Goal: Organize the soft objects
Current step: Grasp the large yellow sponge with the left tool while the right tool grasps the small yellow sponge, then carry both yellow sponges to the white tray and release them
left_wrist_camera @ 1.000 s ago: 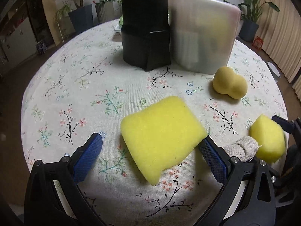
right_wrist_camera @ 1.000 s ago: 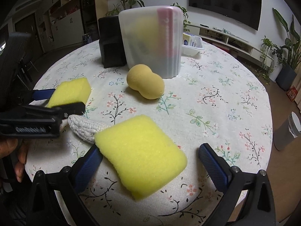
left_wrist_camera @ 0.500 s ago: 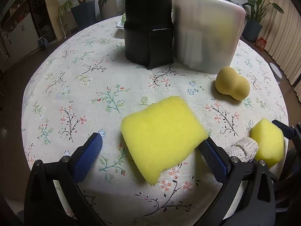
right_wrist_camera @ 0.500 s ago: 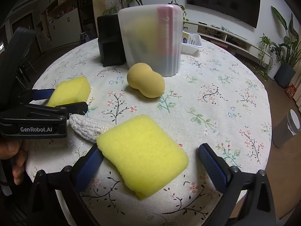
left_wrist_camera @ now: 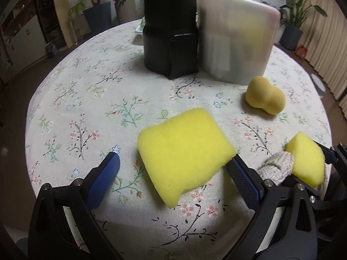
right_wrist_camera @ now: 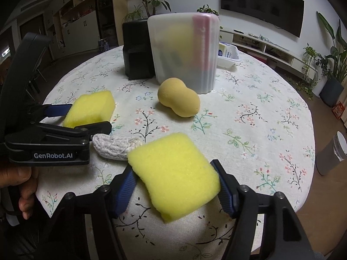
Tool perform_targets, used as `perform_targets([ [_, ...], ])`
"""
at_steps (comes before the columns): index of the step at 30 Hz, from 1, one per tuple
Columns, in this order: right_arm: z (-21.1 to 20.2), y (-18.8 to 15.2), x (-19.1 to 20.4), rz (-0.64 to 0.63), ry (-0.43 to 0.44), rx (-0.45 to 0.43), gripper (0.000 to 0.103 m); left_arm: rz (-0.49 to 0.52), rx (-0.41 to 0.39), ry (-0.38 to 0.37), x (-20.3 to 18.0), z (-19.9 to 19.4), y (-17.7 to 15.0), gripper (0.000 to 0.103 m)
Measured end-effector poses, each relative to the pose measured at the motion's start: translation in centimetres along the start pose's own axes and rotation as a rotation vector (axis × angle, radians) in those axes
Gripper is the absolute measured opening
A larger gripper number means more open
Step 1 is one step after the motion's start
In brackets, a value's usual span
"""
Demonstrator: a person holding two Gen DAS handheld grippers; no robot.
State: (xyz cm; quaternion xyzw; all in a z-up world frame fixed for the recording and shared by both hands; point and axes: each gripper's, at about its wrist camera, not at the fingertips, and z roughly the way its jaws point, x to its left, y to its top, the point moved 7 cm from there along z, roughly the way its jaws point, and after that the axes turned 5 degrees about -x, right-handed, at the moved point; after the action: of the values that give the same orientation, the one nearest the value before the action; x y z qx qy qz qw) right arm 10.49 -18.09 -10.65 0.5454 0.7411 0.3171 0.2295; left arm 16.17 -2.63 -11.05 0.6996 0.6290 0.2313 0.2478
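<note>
Right gripper [right_wrist_camera: 173, 186] closing on a yellow sponge [right_wrist_camera: 175, 175], pads touching both sides. Left gripper [left_wrist_camera: 173, 173] spread wide around another sponge [left_wrist_camera: 184, 153], right pad just touching.

Two square yellow sponges [right_wrist_camera: 173, 173] [right_wrist_camera: 91, 109], one at 6 o'clock and one at 9. One peanut-shaped sponge [right_wrist_camera: 179, 99]. One knitted cloth [right_wrist_camera: 115, 146]. Two tall boxes at 12: one black [right_wrist_camera: 135, 54], one white [right_wrist_camera: 184, 52].
</note>
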Motion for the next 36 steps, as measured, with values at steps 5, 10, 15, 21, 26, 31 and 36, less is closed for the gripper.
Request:
perform_targets([
  [5,0.0,0.0,0.0,0.001,0.001,0.000,0.069,-0.018,0.011,0.008,0.0,-0.2,-0.4,0.103],
  [10,0.0,0.0,0.0,0.001,0.002,0.000,0.070,-0.052,-0.026,0.009,0.6,-0.4,-0.4,0.102],
  [15,0.0,0.1,0.0,0.002,0.001,-0.001,0.070,-0.017,-0.002,0.007,0.3,-0.1,-0.1,0.099],
  [21,0.0,0.1,0.0,0.007,0.004,-0.002,0.068,-0.023,-0.036,-0.019,0.3,-0.4,0.7,0.061],
  [26,-0.2,0.1,-0.2,0.019,0.009,-0.009,0.057,-0.076,-0.059,-0.073,1.1,-0.9,0.9,0.049],
  [31,-0.6,0.1,-0.1,0.024,0.022,-0.010,0.051,-0.089,-0.090,-0.075,1.7,-2.1,1.0,0.048],
  [36,-1.9,0.6,-0.1,-0.001,-0.004,-0.032,0.051,-0.058,-0.129,-0.062,1.9,-4.2,1.8,0.048],
])
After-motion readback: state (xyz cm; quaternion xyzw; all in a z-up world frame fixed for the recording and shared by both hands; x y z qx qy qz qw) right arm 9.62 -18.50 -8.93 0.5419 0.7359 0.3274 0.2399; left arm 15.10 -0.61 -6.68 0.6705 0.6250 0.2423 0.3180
